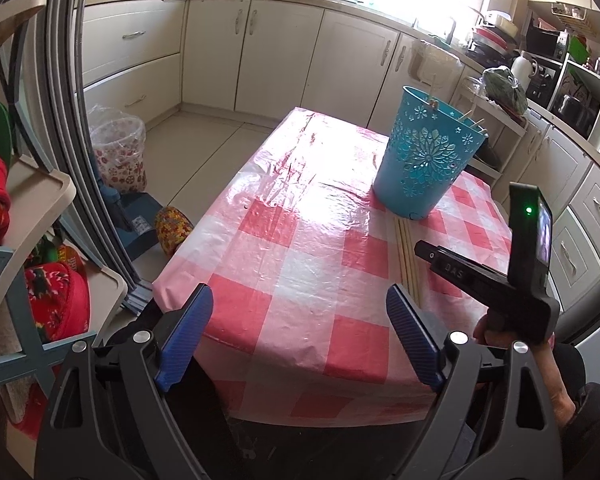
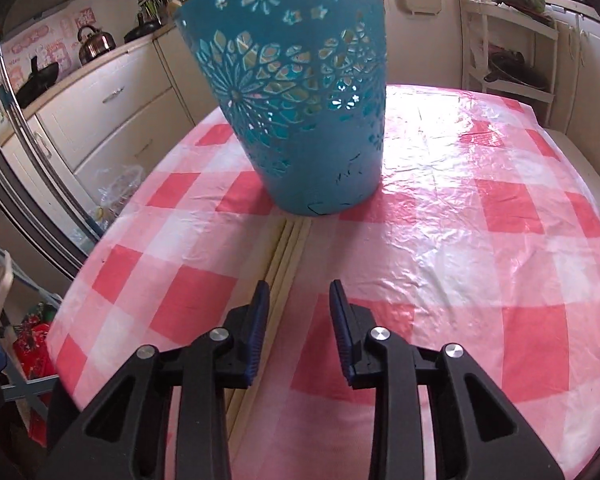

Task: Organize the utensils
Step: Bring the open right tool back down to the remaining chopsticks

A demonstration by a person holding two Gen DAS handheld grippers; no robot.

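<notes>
A table (image 2: 480, 264) carries everything, covered by a glossy, wrinkled red-and-white checked plastic cloth (image 1: 300, 248); a teal cut-out bucket (image 2: 300, 120) stands upright on it; several pale wooden sticks (image 2: 286, 256) lie side by side, far ends reaching the bucket's base.

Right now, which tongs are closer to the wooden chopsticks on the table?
Right. The right tongs hover open just above the chopsticks, which run under their left finger. The left tongs hang back at the table's near edge, off to the chopsticks' left.
</notes>
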